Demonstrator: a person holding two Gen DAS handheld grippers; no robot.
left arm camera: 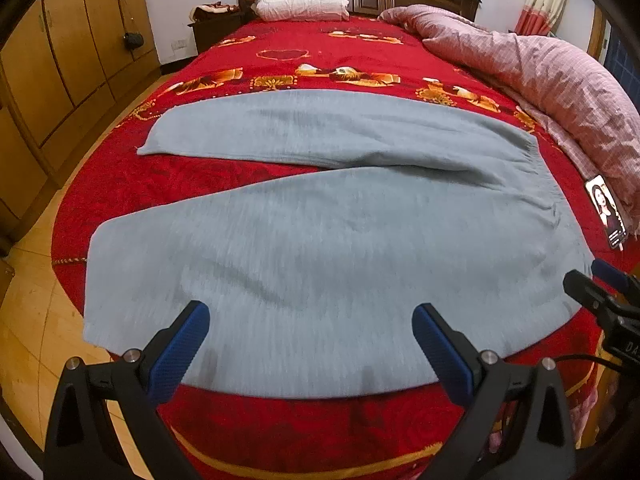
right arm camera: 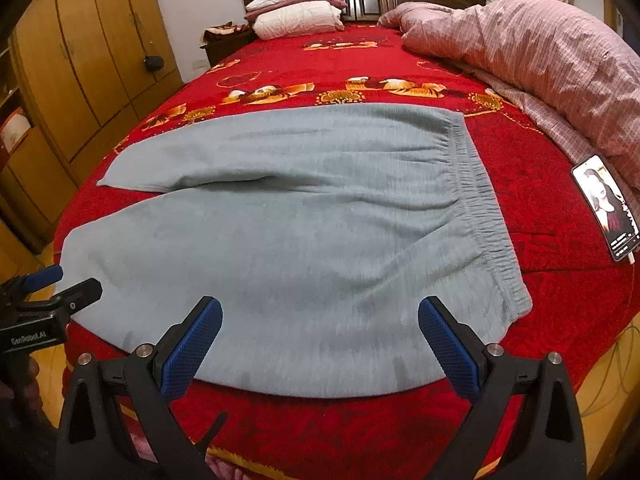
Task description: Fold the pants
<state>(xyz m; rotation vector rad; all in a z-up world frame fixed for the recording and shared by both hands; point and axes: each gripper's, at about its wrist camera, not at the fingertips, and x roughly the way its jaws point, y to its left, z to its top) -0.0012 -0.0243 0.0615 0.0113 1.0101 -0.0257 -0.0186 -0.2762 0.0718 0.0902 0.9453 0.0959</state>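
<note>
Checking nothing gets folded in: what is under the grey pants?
Only the red bedspread shows around the grey pants, which lie flat on it. The phone lies apart. Anything beneath the fabric is covered.

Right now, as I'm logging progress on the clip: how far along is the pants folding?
Done: the grey fleece pants lie spread flat on the red patterned bedspread, legs apart, elastic waistband to the right. In hand: nothing; the left tongs and right tongs hover open over the near leg. Left: every fold, since no part lies doubled over yet.
</note>
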